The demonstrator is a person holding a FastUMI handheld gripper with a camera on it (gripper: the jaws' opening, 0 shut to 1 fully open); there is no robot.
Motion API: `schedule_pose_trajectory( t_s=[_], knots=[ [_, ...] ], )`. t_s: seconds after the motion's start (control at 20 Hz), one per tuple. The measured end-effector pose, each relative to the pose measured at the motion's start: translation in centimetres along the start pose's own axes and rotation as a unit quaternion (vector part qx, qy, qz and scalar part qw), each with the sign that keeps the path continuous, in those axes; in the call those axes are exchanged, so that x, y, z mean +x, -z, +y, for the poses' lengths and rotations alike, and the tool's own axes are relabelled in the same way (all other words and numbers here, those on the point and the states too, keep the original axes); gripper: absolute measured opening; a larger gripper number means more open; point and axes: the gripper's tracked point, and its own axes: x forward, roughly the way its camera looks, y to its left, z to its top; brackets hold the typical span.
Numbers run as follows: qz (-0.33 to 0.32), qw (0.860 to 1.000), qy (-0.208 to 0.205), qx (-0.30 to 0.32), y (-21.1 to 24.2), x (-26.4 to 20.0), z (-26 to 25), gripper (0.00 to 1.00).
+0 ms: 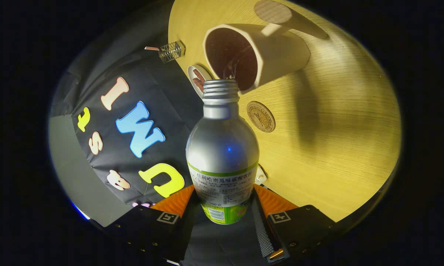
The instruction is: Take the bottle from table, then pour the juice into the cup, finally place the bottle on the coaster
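A silver metal bottle [222, 147] with a green and white label sits between my two fingers, and my gripper [223, 201] is shut on its lower body. The bottle is tipped, so the wooden table [336, 122] appears rolled to one side. Its open threaded mouth [220, 88] is right at the rim of a cream cup [258, 55] with a handle. The cup's inside looks dark and a thin stream of liquid seems to enter it. A round brown coaster [261, 116] lies on the table beside the bottle's neck, close to the cup.
A small round disc with a brown pattern [197, 77] lies by the cup at the table's edge. A small clear ribbed object [172, 50] sits farther along that edge. A small white item [260, 176] shows just behind the bottle's shoulder. Bare wood stretches beyond the coaster.
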Motion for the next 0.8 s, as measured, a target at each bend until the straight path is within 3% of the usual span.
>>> schedule_pose_trajectory(
  t_s=[0.8],
  knots=[
    [0.009, 0.999, 0.001, 0.045, 0.42, -0.27, 1.07, 0.74]
  ],
)
